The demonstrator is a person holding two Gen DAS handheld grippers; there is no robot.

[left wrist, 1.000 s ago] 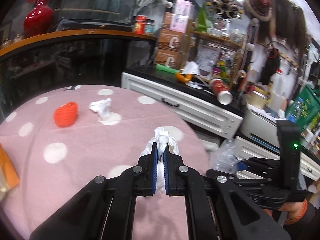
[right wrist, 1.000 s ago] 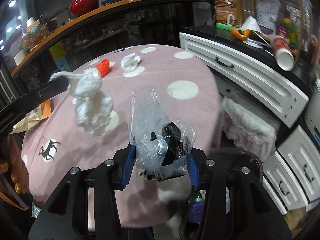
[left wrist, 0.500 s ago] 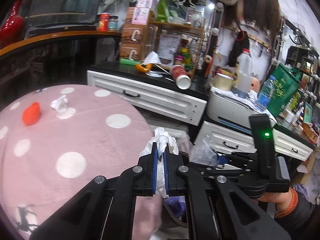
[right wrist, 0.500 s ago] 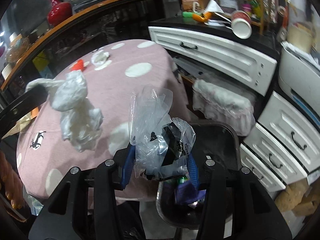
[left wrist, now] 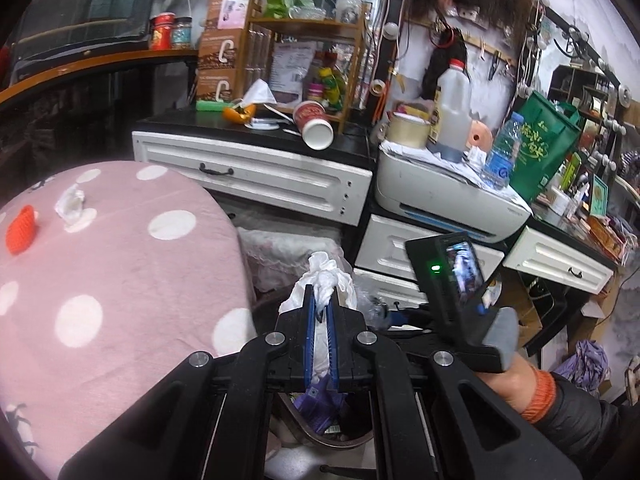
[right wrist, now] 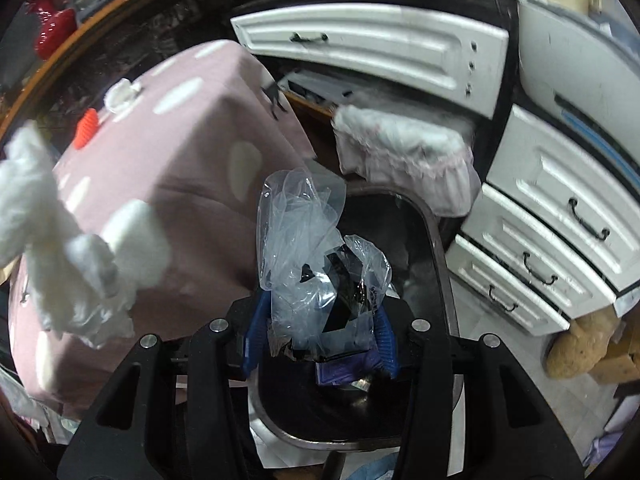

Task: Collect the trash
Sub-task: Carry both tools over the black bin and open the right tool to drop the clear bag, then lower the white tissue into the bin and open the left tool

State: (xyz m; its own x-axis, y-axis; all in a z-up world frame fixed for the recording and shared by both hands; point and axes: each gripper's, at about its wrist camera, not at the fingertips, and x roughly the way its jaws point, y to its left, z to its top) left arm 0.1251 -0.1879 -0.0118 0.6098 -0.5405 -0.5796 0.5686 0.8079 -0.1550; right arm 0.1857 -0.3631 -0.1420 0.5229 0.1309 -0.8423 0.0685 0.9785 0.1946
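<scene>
My left gripper (left wrist: 321,312) is shut on a crumpled white tissue (left wrist: 325,276), held past the table's edge above a dark trash bin (left wrist: 320,436); the tissue also shows in the right wrist view (right wrist: 60,248). My right gripper (right wrist: 320,320) is shut on a crumpled clear plastic bag (right wrist: 312,240) with black bits in it, right above the bin's opening (right wrist: 432,232). Purple trash (right wrist: 344,372) lies in the bin. A second white tissue (left wrist: 72,204) and a red-orange knitted piece (left wrist: 20,230) lie on the pink dotted table (left wrist: 120,272).
White drawer units (left wrist: 256,176) with a black top stand beyond the table, cluttered with a tipped paper cup (left wrist: 316,124). A white printer (left wrist: 448,196) sits to the right. A white lacy cushion (right wrist: 404,156) lies behind the bin.
Both grippers have moved right, off the table, to above the trash bin, each still holding its piece. The table has slid to the left of both views.
</scene>
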